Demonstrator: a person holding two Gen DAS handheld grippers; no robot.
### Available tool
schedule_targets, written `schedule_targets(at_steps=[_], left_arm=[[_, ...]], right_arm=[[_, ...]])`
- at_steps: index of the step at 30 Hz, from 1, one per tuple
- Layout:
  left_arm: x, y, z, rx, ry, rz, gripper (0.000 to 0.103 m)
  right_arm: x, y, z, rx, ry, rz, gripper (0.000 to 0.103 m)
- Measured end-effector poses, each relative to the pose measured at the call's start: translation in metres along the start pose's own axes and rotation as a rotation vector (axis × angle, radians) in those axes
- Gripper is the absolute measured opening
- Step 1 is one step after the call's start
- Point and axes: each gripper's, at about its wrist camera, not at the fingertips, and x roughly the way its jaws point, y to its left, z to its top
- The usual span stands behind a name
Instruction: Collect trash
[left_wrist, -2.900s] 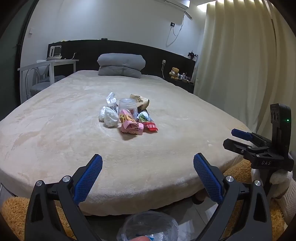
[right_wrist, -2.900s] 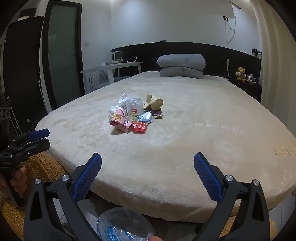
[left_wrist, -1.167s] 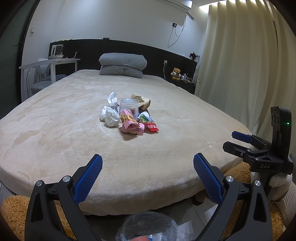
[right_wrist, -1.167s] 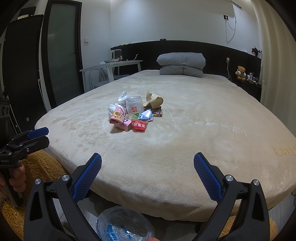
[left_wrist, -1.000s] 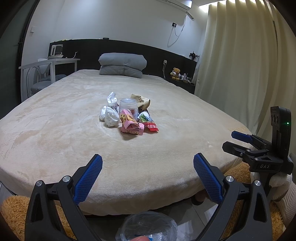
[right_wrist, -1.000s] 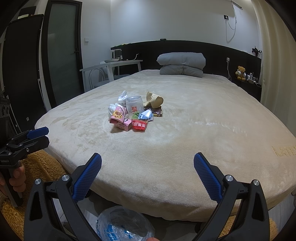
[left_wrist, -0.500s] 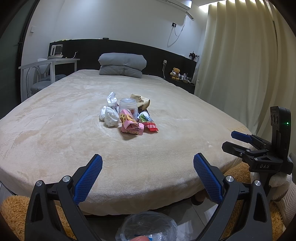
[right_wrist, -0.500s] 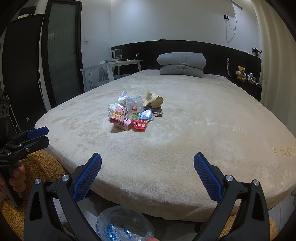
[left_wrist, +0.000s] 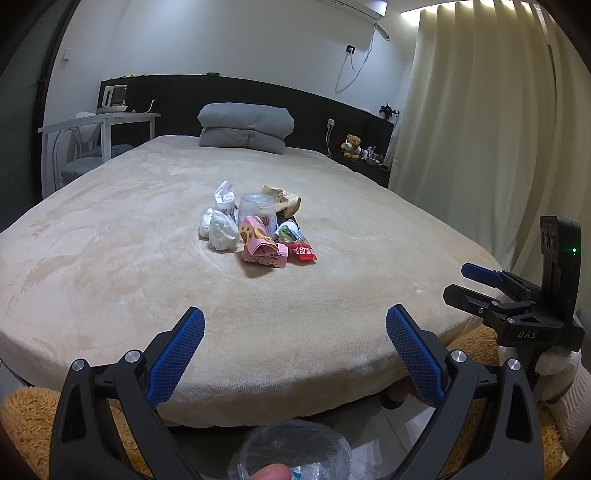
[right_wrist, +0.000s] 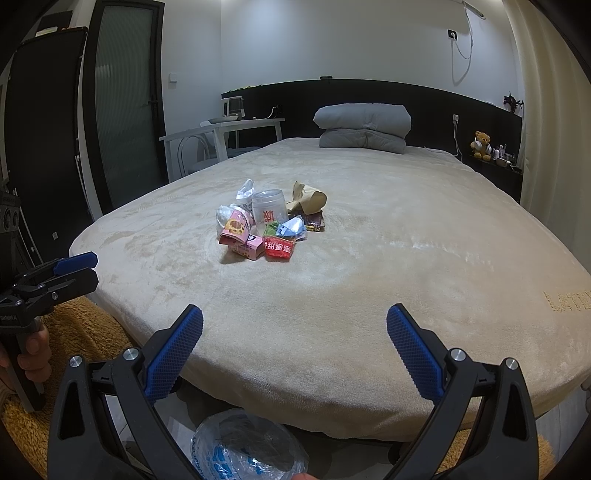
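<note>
Left gripper (left_wrist: 294, 334) fingers wide apart, empty; right gripper (right_wrist: 294, 332) likewise, touching nothing.

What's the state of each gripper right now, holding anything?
Left gripper: open, holding nothing, short of the bed.
Right gripper: open, holding nothing, also short of the bed.

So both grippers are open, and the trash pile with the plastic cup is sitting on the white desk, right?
Not quite. Both grippers, left and right, are open, but the trash pile with the plastic cup sits on the bed, not the white desk; the right wrist view shows it.
</note>
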Motion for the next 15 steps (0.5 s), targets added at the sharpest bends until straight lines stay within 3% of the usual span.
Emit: schedule_targets(at_steps=[15], left_arm=[[-0.0005, 0.0068, 0.002, -0.053, 0.005, -0.047, 0.097]], right_arm=[[-0.0043, -0.0024, -0.0034, 0.007, -0.01, 0.027, 0.099]])
